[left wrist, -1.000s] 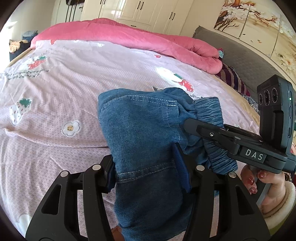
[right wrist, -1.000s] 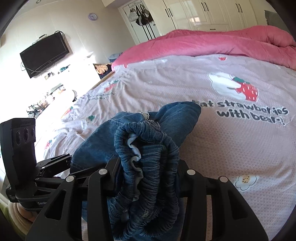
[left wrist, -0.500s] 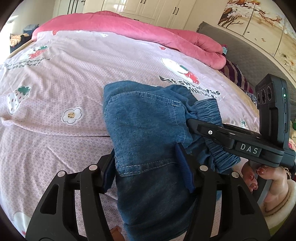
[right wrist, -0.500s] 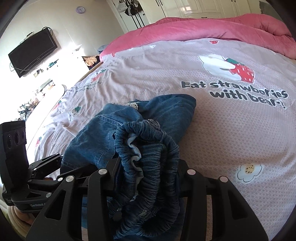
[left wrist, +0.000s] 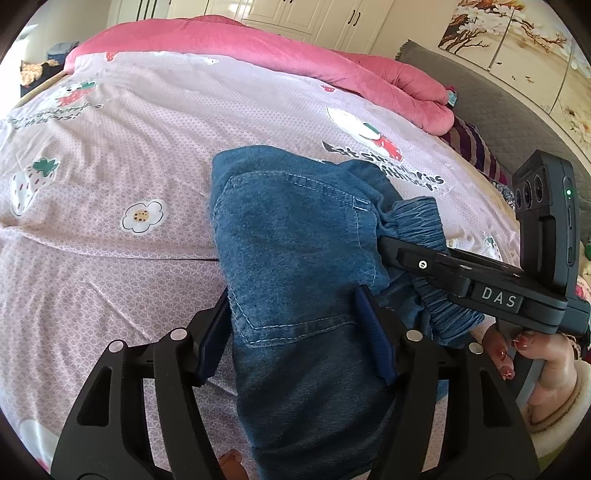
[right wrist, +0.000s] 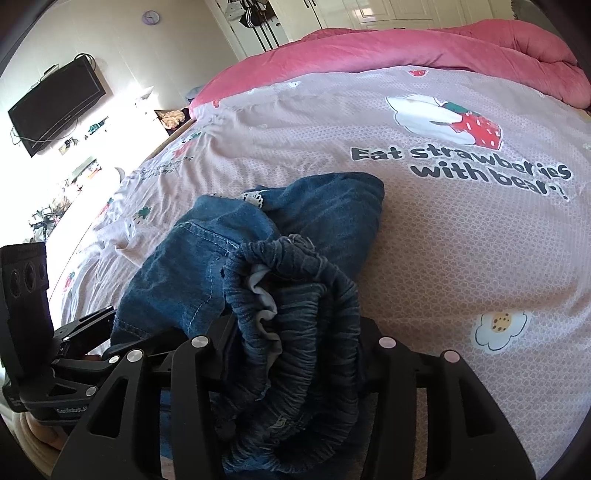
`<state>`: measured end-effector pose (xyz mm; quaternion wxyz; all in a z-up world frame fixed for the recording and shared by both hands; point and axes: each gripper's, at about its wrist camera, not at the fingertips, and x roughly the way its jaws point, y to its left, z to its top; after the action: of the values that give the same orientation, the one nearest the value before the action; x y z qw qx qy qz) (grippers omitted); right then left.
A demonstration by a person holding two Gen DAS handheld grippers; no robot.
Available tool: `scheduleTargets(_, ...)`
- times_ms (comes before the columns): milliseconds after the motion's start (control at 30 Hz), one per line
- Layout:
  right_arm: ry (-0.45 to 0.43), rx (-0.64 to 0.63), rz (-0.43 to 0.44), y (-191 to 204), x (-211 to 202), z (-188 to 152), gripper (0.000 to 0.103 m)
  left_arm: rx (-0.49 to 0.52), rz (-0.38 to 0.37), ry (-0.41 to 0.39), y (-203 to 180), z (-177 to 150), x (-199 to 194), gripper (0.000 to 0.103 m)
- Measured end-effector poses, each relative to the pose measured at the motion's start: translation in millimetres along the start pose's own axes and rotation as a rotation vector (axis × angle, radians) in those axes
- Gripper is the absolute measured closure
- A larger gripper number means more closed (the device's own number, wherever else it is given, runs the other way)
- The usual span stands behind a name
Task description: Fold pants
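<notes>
The blue denim pants (left wrist: 295, 236) are bunched and partly folded on the pink bed sheet (left wrist: 110, 155). My left gripper (left wrist: 295, 325) is shut on the pocket side of the pants. My right gripper (right wrist: 295, 332) is shut on the gathered elastic waistband (right wrist: 306, 332). The far end of the pants (right wrist: 332, 206) rests on the sheet. The right gripper shows in the left wrist view (left wrist: 461, 280), close beside the left one. The left gripper shows in the right wrist view (right wrist: 74, 354) at the lower left.
A pink quilt (left wrist: 258, 48) lies heaped along the far side of the bed. A striped pillow (left wrist: 472, 147) and grey headboard (left wrist: 517, 103) are at the right. A wall television (right wrist: 55, 107) and wardrobes (left wrist: 295, 14) stand beyond the bed.
Both grippers have lowered and moved forward with the pants. The far end of the pants now lies on the sheet, nearer the printed lettering. Both grips are unchanged.
</notes>
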<state>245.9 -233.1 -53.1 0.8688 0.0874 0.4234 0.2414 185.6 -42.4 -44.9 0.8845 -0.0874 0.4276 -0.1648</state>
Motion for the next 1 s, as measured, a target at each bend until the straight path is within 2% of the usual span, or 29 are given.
scheduleTargets(167, -0.002, 0.009, 0.0, 0.6, -5.3, 1.3, 0.051, 0.002, 0.0, 0.004, 1.3, 1.0, -2.6, 0.04)
scheduleTargets(533, -0.034, 0.003, -0.003, 6.4, -22.1, 6.0, 0.045, 0.011, -0.019, -0.009, -1.6, 3.0, -13.6, 0.032)
scheduleTargets(633, -0.049, 0.003, 0.0, 7.5, -27.3, 7.8, 0.038, 0.015, -0.016, -0.014, -1.3, 2.8, -15.6, 0.031)
scheduleTargets(733, -0.057, -0.003, 0.001, 9.0, -31.2, 9.4, 0.037, 0.016, -0.016, -0.018, -2.7, 3.0, -17.2, 0.03)
scheduleTargets(900, -0.071, 0.0, 0.002, 10.1, -36.4, 10.3, 0.031, 0.015, -0.019, -0.037, -4.1, 3.9, -23.8, 0.02)
scheduleTargets(1000, -0.076, -0.008, 0.0, 11.9, -38.1, 9.6, 0.029, 0.019, -0.009, -0.053, -5.1, 4.3, -28.7, 0.019)
